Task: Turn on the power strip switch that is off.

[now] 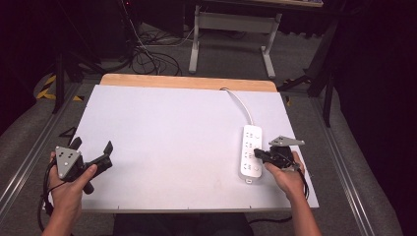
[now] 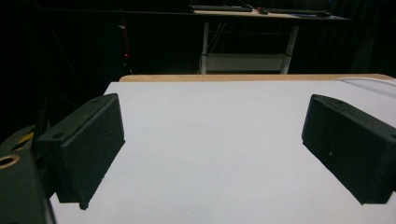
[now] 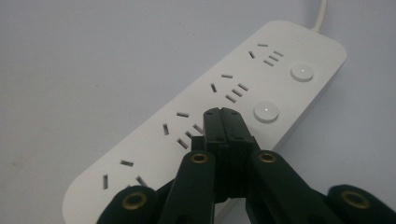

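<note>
The right gripper [image 3: 223, 122], jaws pressed together on nothing, hangs over the white power strip [image 1: 251, 153] at the table's [image 1: 162, 137] right near side — its tip poised by a round switch button [image 3: 265, 112], seemingly not yet pressed. The left gripper [image 1: 92, 149], jaws spread wide and empty, waits at the near left. The right gripper view reveals sockets and buttons; the high view adds the cord [image 1: 239, 103] running to the far edge.
</note>
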